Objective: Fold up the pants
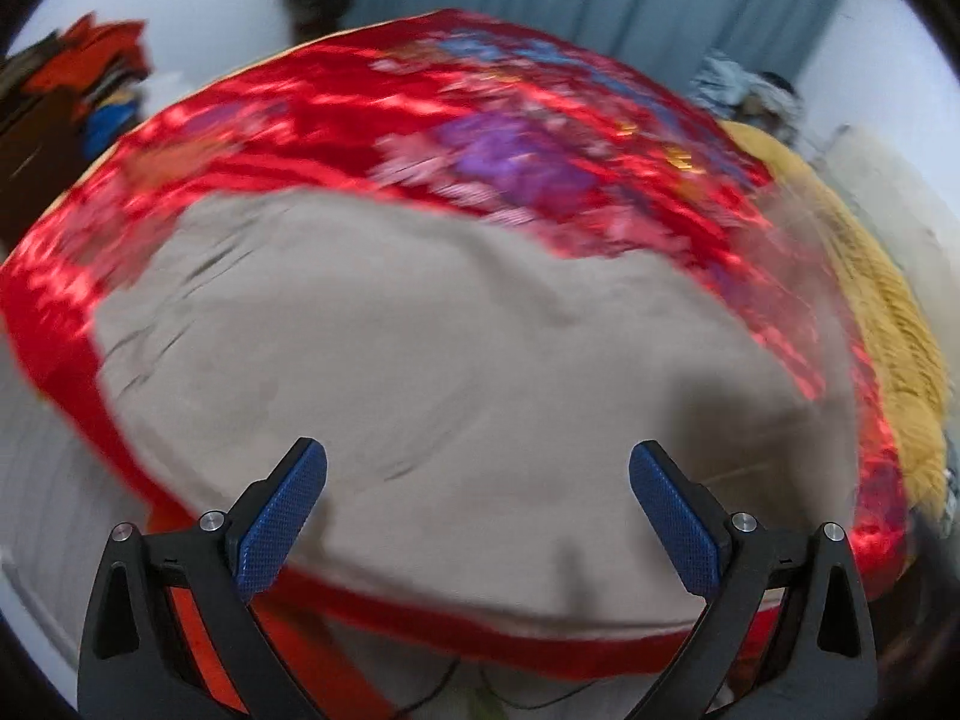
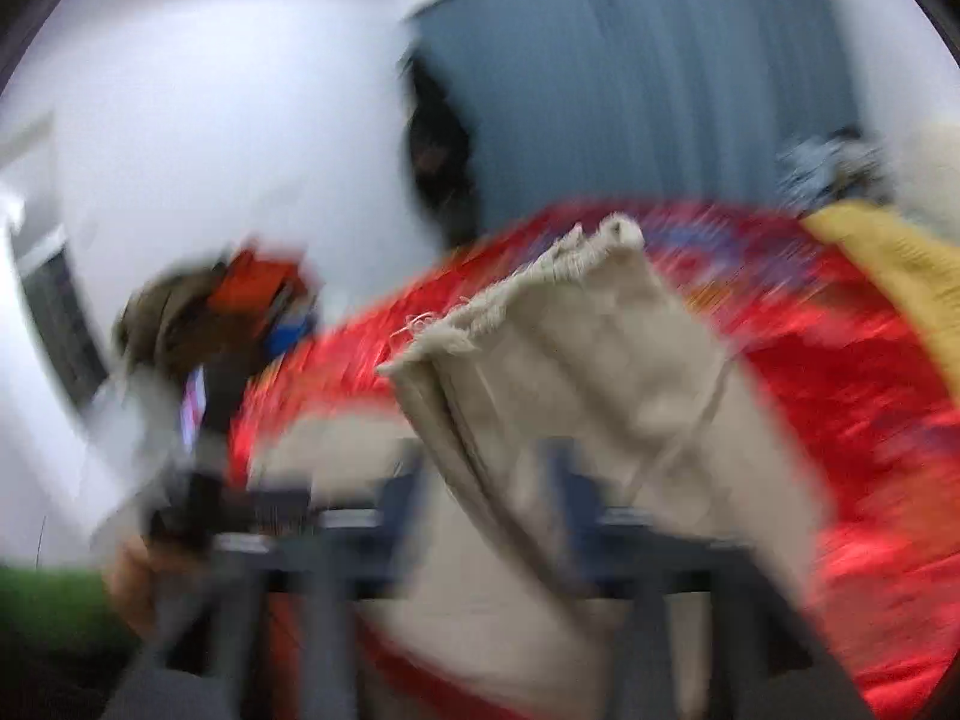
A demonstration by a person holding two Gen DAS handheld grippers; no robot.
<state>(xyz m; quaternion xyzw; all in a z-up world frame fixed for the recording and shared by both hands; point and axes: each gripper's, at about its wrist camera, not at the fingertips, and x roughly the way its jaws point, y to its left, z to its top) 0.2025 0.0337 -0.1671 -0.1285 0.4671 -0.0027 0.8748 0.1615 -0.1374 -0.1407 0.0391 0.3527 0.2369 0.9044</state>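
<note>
Beige pants (image 1: 420, 360) lie under the apparently empty left hand-held gripper (image 1: 478, 462).

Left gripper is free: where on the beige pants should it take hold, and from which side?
Take the beige pants at their near edge by the open left gripper, coming in low from the front: the cloth lies flat on the red bedspread, so only an edge offers a pinch.

Heavy motion blur, fisheye-bent edges, dark vignette corners, soft even light

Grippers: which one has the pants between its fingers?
The right gripper: the beige pants run up between its fingers. The left gripper is open, nothing between.
</note>
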